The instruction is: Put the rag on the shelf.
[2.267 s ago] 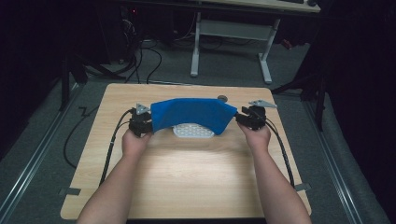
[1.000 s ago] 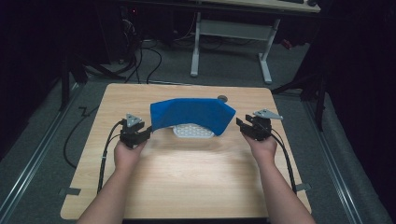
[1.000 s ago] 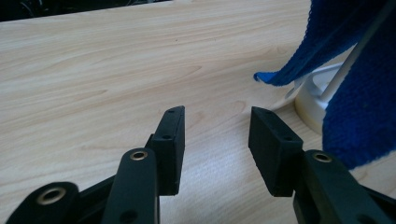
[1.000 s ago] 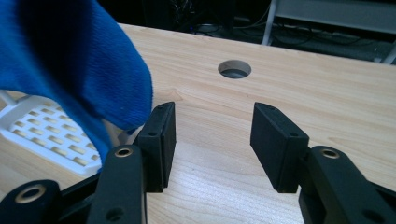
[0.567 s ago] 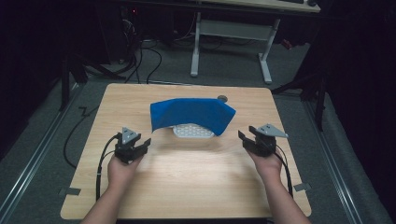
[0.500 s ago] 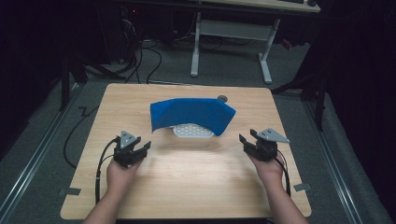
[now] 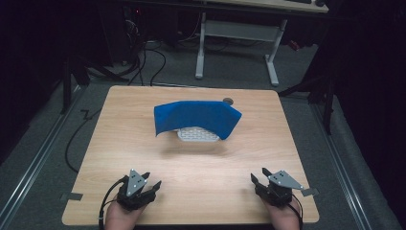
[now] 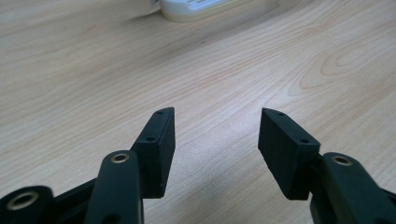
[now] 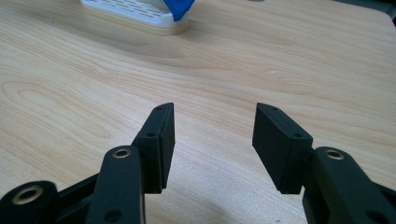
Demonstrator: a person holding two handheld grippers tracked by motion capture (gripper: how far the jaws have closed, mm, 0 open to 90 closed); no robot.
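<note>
Both tongs, left tongs (image 7: 152, 185) and right tongs (image 7: 257, 179), rest at the near edge of the counter (image 7: 201, 191), jaws spread wide and holding nothing; bare wood lies between each pair. Well ahead of both, roughly midway between them, a blue cloth (image 7: 198, 117) drapes over a white slotted tray (image 7: 196, 135), which it largely covers. Beyond the cloth sits a small dark round object (image 7: 228, 100), perhaps a coin. Judged stage: covering done, hands parked. Any next move calls for a long forward reach from either side.

Both tongs, left (image 7: 143, 186) and right (image 7: 263, 179), released the blue cloth (image 7: 198, 117) (apparently draped) and withdrew.
</note>
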